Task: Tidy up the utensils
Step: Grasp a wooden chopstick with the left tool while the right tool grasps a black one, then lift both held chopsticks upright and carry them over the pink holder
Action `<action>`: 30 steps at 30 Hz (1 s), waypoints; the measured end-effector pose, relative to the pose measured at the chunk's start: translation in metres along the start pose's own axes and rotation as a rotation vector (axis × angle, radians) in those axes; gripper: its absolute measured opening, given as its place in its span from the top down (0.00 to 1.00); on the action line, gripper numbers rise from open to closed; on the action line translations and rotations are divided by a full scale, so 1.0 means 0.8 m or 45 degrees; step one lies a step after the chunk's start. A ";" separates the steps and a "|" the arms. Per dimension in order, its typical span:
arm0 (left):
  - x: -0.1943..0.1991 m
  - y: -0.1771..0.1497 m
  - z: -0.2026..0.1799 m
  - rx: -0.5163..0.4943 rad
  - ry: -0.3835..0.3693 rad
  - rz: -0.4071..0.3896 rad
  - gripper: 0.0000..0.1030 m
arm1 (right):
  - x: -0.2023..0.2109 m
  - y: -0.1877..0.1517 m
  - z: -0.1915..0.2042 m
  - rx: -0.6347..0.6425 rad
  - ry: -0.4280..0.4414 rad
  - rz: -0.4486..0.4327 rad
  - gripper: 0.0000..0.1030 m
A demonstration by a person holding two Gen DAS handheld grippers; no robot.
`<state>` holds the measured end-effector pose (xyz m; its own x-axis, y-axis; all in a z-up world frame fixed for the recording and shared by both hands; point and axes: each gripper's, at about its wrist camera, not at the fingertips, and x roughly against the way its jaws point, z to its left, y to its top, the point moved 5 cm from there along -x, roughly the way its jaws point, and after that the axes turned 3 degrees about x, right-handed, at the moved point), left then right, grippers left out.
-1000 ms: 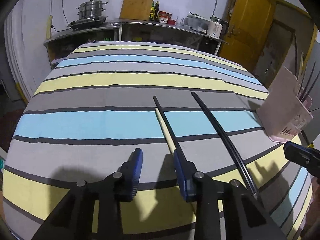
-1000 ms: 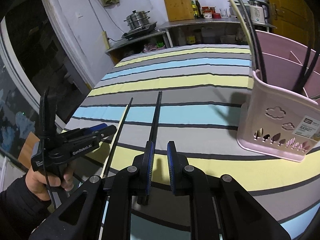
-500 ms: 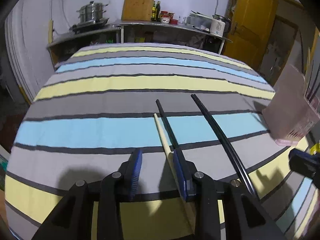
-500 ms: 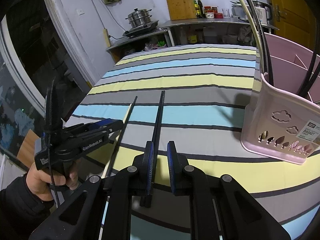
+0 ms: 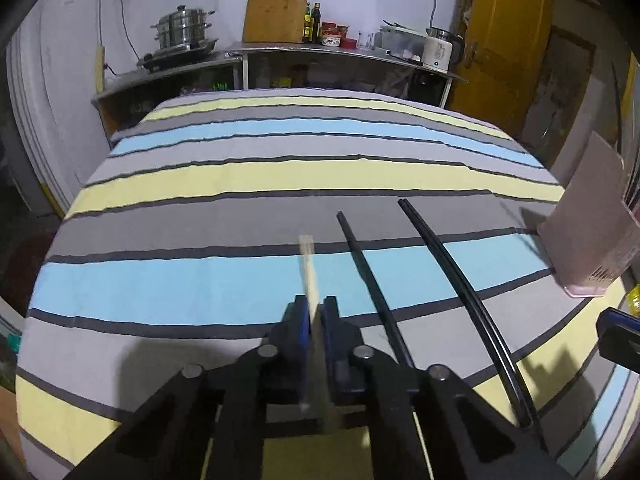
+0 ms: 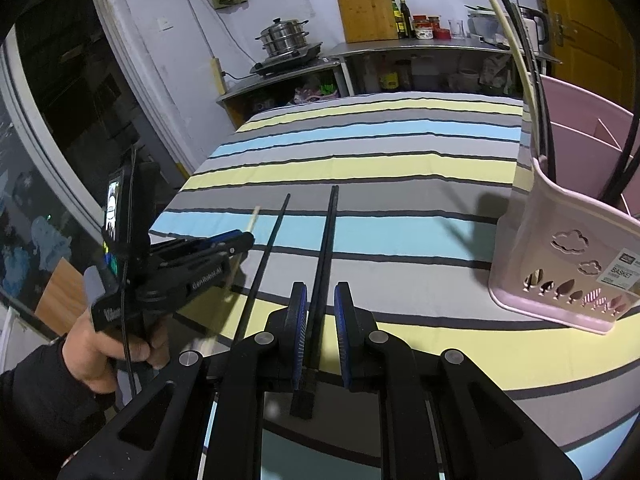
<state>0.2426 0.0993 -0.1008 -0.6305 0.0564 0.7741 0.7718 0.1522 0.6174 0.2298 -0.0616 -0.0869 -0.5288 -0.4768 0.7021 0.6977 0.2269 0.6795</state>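
Note:
My left gripper (image 5: 315, 314) is shut on a pale cream chopstick (image 5: 309, 270), which points forward and looks blurred. A single black chopstick (image 5: 370, 276) and a black pair (image 5: 452, 264) lie on the striped cloth to its right. In the right wrist view my right gripper (image 6: 320, 304) is open, its pads a little apart on either side of the black pair (image 6: 326, 240), which lies on the cloth. The left gripper (image 6: 240, 240) with the cream chopstick (image 6: 252, 222) shows at the left, next to the single black chopstick (image 6: 272, 240). The pink utensil basket (image 6: 568, 248) stands to the right and holds several chopsticks.
The table carries a striped cloth (image 5: 280, 176). The pink basket (image 5: 592, 216) sits at the right edge in the left wrist view. Behind the table is a steel counter (image 5: 340, 50) with a steamer pot (image 5: 182, 28), cutting board, bottles and kettle. A yellow door (image 5: 504, 40) is at the back right.
My left gripper has moved right and shut on the cream chopstick, which has come away from the single black one. My right gripper's pads have opened slightly around the black pair.

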 end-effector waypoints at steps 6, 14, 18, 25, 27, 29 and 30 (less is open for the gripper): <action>0.018 -0.015 0.034 0.016 -0.011 -0.001 0.94 | -0.008 0.008 0.011 0.023 0.014 0.006 0.86; 0.038 -0.026 0.077 0.090 0.001 0.041 0.93 | -0.040 0.019 0.041 0.078 0.057 0.043 0.86; 0.026 -0.013 0.072 0.033 0.005 0.056 0.89 | -0.064 0.025 0.054 0.097 0.078 0.081 0.86; 0.015 -0.002 0.073 -0.021 0.025 0.059 0.89 | -0.108 0.038 0.061 0.112 0.070 0.140 0.86; 0.016 -0.004 0.075 -0.022 0.024 0.050 0.93 | -0.121 0.039 0.062 0.111 0.068 0.159 0.86; 0.018 -0.006 0.078 -0.015 0.024 0.049 0.94 | -0.133 0.039 0.063 0.112 0.060 0.180 0.86; 0.018 -0.006 0.080 -0.007 0.022 0.050 0.95 | -0.140 0.039 0.063 0.113 0.058 0.193 0.86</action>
<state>0.2243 0.1627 -0.1013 -0.5981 0.0452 0.8002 0.7964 0.1449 0.5871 0.2861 0.0417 -0.1334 -0.3970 -0.4693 0.7888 0.7210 0.3723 0.5844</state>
